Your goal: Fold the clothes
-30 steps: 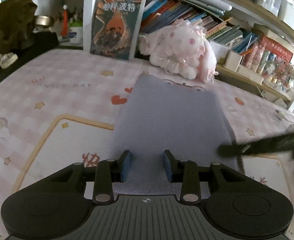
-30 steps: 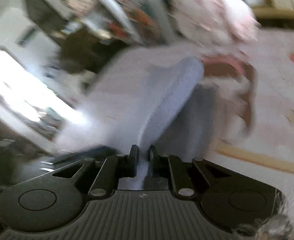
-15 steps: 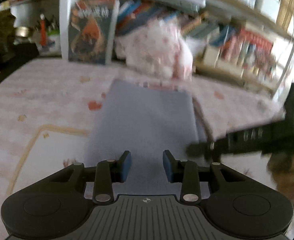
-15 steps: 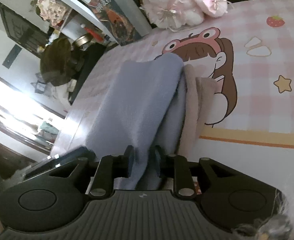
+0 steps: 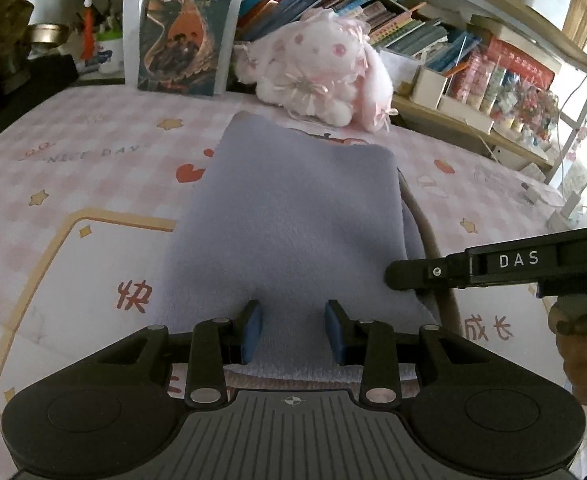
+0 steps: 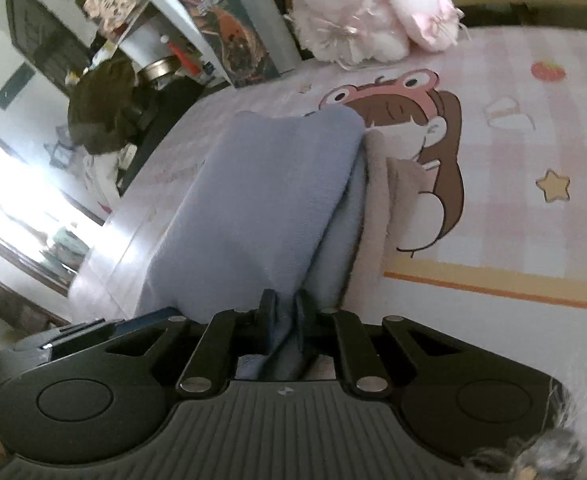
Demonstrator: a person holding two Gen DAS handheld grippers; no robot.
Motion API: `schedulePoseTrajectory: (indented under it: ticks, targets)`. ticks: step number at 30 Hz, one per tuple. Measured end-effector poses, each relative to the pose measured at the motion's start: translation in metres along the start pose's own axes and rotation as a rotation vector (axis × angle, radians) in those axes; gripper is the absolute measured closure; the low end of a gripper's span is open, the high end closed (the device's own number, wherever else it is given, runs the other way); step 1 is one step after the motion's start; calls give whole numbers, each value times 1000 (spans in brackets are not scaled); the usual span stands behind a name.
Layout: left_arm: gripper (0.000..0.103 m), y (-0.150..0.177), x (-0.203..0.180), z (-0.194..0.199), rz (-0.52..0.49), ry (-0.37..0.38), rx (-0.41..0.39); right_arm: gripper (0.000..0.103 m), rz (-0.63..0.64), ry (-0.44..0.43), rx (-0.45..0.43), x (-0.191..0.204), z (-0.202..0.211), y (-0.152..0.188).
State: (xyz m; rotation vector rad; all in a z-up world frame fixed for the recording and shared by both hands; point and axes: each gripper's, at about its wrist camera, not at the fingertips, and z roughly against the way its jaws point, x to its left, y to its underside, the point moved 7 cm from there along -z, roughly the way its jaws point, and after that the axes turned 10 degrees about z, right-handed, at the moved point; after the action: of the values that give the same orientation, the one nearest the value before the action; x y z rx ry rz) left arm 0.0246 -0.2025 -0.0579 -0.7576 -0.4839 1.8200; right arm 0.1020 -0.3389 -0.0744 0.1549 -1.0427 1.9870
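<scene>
A lavender-blue garment (image 5: pixel 293 208) lies folded lengthwise on the pink checked bed sheet (image 5: pixel 93 152). A beige layer (image 6: pixel 397 200) shows along its right side. My left gripper (image 5: pixel 294 330) hangs over the garment's near edge, blue pads apart, with the cloth lying flat under them. My right gripper (image 6: pixel 284 318) is closing its jaws on a pinched fold at the garment's near right corner (image 6: pixel 261 200). In the left wrist view its black finger (image 5: pixel 397 276) reaches in from the right, held by a hand (image 5: pixel 581 344).
A pink plush rabbit (image 5: pixel 321 72) and a standing book (image 5: pixel 189 28) sit at the sheet's far edge. Behind them runs a crowded bookshelf (image 5: pixel 473 120). Dark clutter fills the far left. Bare sheet lies on both sides of the garment.
The right wrist view was blurred with motion a second ago and has settled. The fold it holds has come down against the garment. The left gripper has stayed over the near edge.
</scene>
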Motion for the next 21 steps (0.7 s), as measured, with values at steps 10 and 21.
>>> schedulePoseTrajectory:
  ticks: [10,21]
  targets:
    - [67,-14,5,37,25,-12,-106,70,59,68,-53,10,31,2]
    - [47,-20,20,34,-58,54,-83,38,122,302,-60,17,46,22]
